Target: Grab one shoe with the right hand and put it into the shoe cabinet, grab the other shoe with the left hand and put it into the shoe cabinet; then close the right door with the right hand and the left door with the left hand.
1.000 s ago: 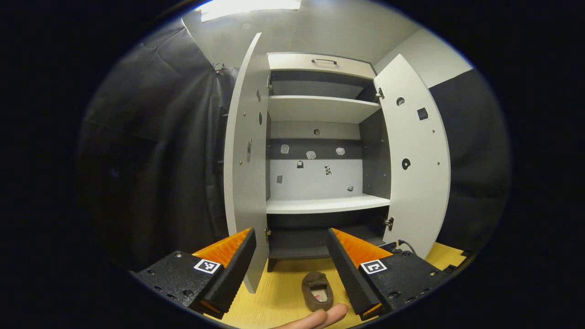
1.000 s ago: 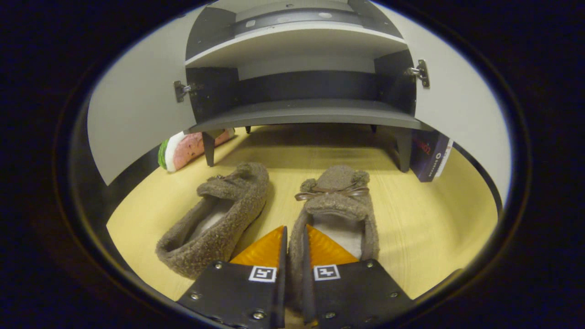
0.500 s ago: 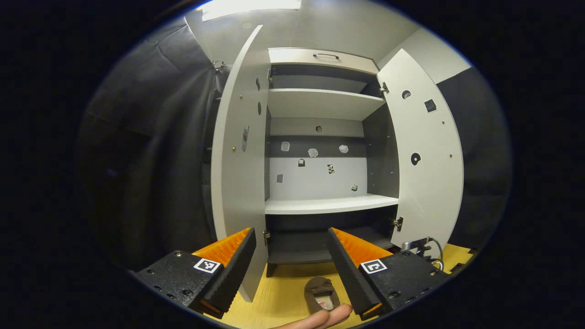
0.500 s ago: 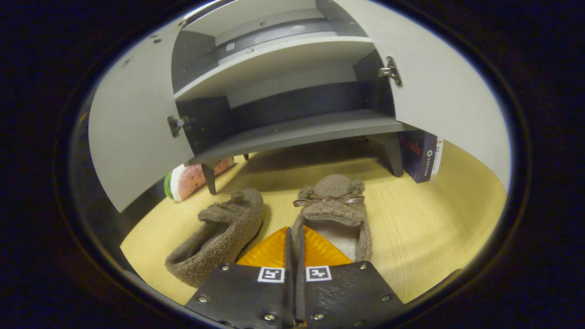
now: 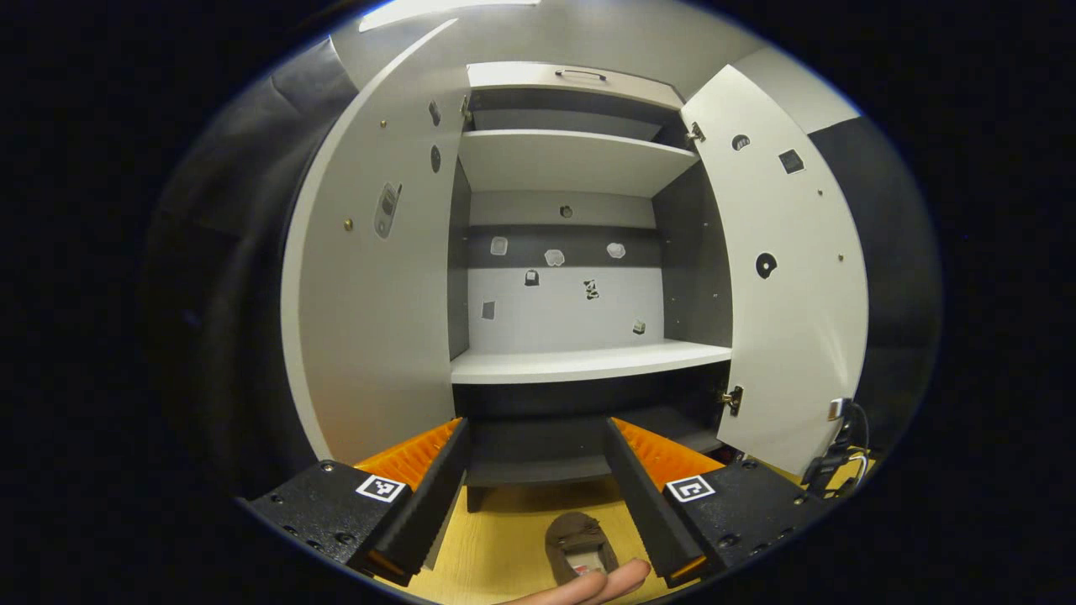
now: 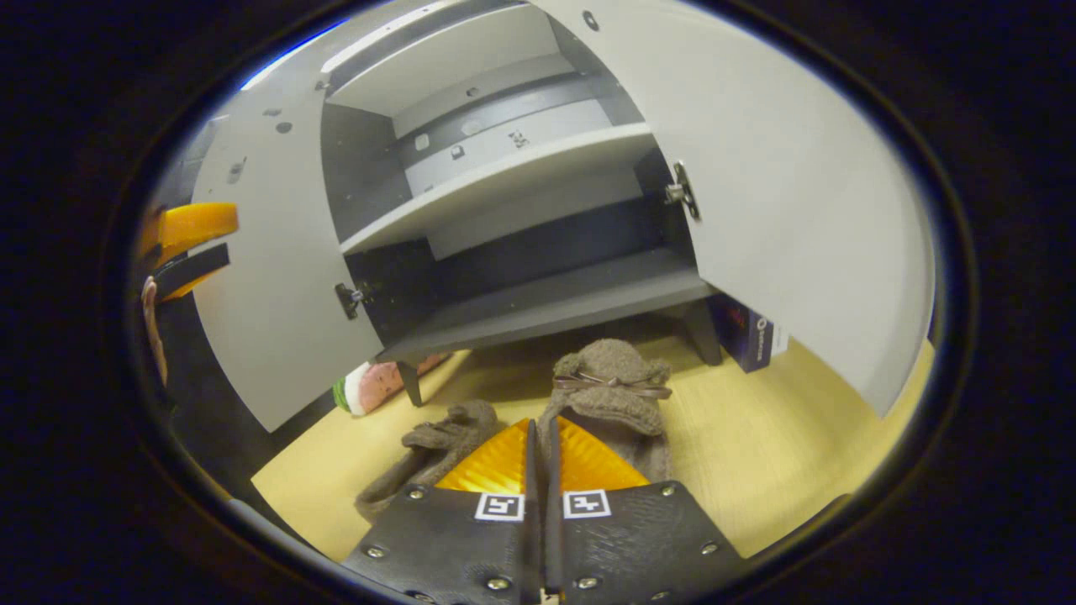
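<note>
Your right gripper (image 6: pixel 538 437) pinches the bow slipper (image 6: pixel 612 388) by its side wall; left gripper (image 5: pixel 534 458) open. A thin hold may slip before the cabinet's bottom shelf (image 6: pixel 546 302).

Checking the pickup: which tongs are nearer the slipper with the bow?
Right. The right tongs are shut on the bow slipper's side wall; the left tongs hang open, facing the shoe cabinet.

Brown fuzzy shoes (image 6: pixel 618 386), grey-and-white cabinet (image 6: pixel 504 185), yellow wood-grain floor (image 6: pixel 756 437), pink-green watermelon toy (image 6: pixel 370 388)
</note>
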A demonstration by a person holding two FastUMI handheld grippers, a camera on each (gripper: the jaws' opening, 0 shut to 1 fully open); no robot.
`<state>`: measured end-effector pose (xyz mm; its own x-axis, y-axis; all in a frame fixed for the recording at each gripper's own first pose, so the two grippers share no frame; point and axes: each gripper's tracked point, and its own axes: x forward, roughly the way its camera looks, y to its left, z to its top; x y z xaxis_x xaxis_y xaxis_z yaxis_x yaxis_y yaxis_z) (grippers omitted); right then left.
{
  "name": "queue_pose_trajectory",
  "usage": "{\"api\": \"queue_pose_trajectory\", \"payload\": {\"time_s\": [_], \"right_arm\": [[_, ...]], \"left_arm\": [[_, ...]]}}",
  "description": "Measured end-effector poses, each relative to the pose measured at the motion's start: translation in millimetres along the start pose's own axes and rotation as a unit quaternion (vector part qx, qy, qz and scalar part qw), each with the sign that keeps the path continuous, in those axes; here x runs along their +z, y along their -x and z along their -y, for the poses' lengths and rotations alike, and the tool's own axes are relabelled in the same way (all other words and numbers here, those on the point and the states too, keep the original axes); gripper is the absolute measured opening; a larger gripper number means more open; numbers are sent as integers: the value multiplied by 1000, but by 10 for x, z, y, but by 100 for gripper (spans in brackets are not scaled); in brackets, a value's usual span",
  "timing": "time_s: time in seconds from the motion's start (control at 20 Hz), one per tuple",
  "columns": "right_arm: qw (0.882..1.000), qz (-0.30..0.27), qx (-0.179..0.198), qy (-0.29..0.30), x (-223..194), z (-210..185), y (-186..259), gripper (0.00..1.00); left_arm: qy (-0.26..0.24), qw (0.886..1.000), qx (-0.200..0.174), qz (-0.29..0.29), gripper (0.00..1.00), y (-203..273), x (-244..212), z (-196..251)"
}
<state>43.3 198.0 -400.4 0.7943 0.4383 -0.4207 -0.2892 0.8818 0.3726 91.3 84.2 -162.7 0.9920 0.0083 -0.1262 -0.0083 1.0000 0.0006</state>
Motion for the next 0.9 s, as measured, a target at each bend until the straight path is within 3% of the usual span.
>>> {"api": "queue_pose_trajectory", "payload": {"time_s": [0.3, 0.5, 0.9], "right_arm": [[997, 69, 19, 39, 912, -355, 127, 3], [988, 126, 21, 87, 1643, -598, 170, 3], [962, 218, -21, 161, 3147, -806, -42, 3]], "left_arm": [[-4, 1000, 4, -8, 97, -166, -61, -54], [-1, 1000, -2, -7, 97, -251, -52, -59], [-6, 1000, -28, -1, 97, -474, -1, 28]]}}
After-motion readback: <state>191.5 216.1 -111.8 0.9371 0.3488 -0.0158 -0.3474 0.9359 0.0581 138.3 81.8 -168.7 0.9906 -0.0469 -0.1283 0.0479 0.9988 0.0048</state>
